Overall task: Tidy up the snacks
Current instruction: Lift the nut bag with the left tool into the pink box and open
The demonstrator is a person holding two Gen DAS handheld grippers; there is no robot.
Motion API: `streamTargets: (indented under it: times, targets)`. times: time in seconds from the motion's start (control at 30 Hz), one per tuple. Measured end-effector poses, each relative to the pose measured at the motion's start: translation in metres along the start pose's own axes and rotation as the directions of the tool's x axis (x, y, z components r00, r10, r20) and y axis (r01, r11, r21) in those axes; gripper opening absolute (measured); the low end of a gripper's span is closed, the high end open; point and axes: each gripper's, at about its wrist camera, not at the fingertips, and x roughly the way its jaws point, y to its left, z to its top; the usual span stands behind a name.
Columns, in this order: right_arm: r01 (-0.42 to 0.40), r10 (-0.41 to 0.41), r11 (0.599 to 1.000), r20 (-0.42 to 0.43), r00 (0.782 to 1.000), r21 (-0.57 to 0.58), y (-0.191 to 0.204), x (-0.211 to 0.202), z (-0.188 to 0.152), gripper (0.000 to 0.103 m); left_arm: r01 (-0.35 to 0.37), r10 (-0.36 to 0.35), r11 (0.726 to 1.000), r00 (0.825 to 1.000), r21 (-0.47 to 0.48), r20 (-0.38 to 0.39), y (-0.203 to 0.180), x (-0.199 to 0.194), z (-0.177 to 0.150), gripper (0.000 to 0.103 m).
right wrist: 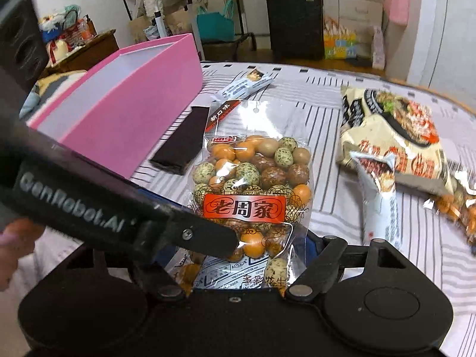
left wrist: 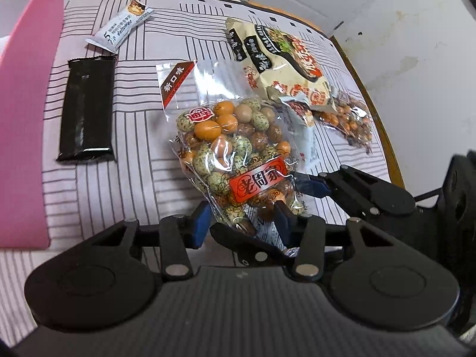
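Pink box (right wrist: 125,110) sits at the left on the striped cloth (left wrist: 142,154), its top open. Just beside it lies a black snack bar (left wrist: 87,110), and past that a white bar wrapper (left wrist: 120,26). In the middle lies a clear bag of coated peanuts (left wrist: 235,145). The left gripper (left wrist: 242,223) is clamped on its near end. The right gripper (right wrist: 250,264) is around the same end, but I cannot tell if it is squeezing. At the right a cream noodle packet (left wrist: 279,62) rests on another peanut bag (left wrist: 354,122).
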Motion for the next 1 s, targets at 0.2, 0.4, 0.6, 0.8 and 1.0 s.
streamTargets:
  times: [0.2, 0.4, 0.6, 0.8, 1.0]
  targets:
    - [-0.036, 0.036, 0.999, -0.033, 0.999, -0.008, 0.008, -0.027, 0.004, 0.085, 0.02, -0.02, 1.0, 1.0, 0.002, -0.007, -0.012, -0.03, -0.009, 0.045]
    - [-0.026, 0.024, 0.997, -0.027, 0.999, -0.079, 0.031, -0.055, 0.011, 0.085, 0.025, -0.025, 0.999, 1.0, 0.036, -0.005, -0.024, -0.059, -0.014, 0.044]
    - [-0.023, 0.022, 0.988, -0.008, 1.0, -0.151, 0.056, -0.076, 0.024, 0.086, 0.01, -0.012, 0.999, 0.999, 0.04, 0.046, -0.032, -0.097, -0.022, 0.044]
    - [-0.049, 0.048, 0.962, -0.01, 0.999, -0.27, 0.088, -0.086, 0.037, 0.086, -0.013, 0.013, 1.0, 0.995, 0.0, 0.098, -0.024, -0.132, -0.033, 0.044]
    - [-0.093, 0.108, 0.93, 0.022, 0.994, -0.355, 0.122, -0.09, 0.056, 0.088, -0.037, 0.044, 0.998, 0.983, -0.041, 0.178, -0.008, -0.172, -0.043, 0.045]
